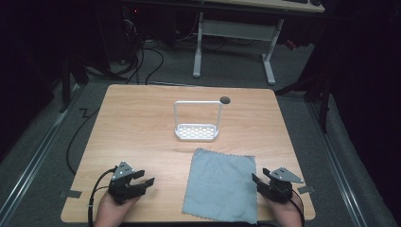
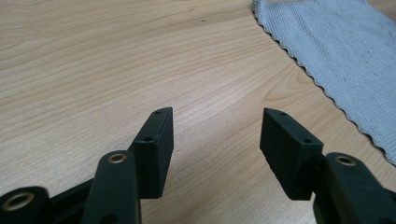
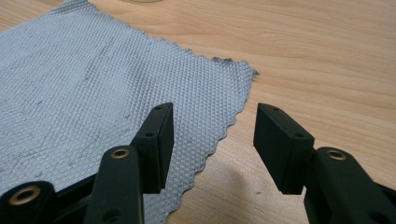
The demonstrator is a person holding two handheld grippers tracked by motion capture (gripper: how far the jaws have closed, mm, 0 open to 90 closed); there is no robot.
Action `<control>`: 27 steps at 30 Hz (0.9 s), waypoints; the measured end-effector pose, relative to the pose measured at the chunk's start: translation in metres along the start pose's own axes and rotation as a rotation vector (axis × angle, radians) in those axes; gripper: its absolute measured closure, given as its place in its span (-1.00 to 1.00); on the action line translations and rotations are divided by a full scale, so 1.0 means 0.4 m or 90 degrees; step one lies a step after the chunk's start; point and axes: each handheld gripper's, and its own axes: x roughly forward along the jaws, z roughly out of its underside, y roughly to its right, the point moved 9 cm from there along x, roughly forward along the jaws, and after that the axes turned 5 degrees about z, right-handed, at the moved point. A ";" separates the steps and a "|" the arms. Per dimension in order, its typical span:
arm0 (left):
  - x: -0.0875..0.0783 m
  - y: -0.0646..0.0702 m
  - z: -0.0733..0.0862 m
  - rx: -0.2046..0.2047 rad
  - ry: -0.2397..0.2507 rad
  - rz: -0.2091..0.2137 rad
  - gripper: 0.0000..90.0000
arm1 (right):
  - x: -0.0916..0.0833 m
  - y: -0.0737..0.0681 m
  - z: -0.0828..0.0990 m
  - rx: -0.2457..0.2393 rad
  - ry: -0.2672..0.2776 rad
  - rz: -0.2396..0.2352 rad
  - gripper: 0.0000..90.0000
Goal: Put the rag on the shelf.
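Wooden tabletop, light grain, rounded corners, standing on grey carpet.

Left gripper: near the front-left corner of the tabletop, held in the person's left hand, which enters over the front edge. A black cable trails from it back over the front edge. Jaws stand apart, nothing between them; in the left gripper view bare wood shows in the gap, and the cloth's scalloped edge runs along that view's upper right, apart from the jaws.

Grey cloth: lies flat on the front half of the tabletop, between the two grippers, closer to the right one. Its near edge reaches the tabletop's front edge. Waffle-textured weave and zigzag-cut border are clear in the right gripper view.

White wire rack: a perforated tray base with a tall rectangular hoop rising from it, standing upright near the tabletop's centre, behind the cloth and apart from it.

Dark round hole: in the tabletop just behind the rack's right upright, towards the back edge.

Right gripper: near the front-right corner, held in the right hand. Jaws spread, empty. In the right gripper view, one jaw hangs over the cloth's border and the other over bare wood; whether they touch the cloth, I cannot tell.
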 end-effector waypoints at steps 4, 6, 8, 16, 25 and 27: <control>-0.001 0.006 -0.001 0.007 0.004 -0.001 0.01 | 0.000 -0.001 0.006 0.000 -0.002 -0.003 0.06; 0.003 0.011 -0.003 0.017 0.005 0.001 0.03 | -0.001 0.001 0.008 0.006 -0.003 -0.004 0.04; 0.016 0.025 -0.006 0.022 0.003 0.020 0.09 | -0.005 0.005 0.008 0.008 -0.002 -0.001 0.03; 0.125 0.128 -0.060 0.044 -0.034 0.113 0.70 | -0.013 0.012 0.002 0.014 0.016 0.000 0.12; 0.279 0.255 -0.082 0.129 -0.095 0.138 1.00 | -0.013 -0.003 -0.002 0.017 0.011 -0.028 0.45; 0.276 0.255 -0.080 0.135 -0.096 0.137 1.00 | -0.014 -0.005 -0.002 0.020 0.010 -0.032 0.48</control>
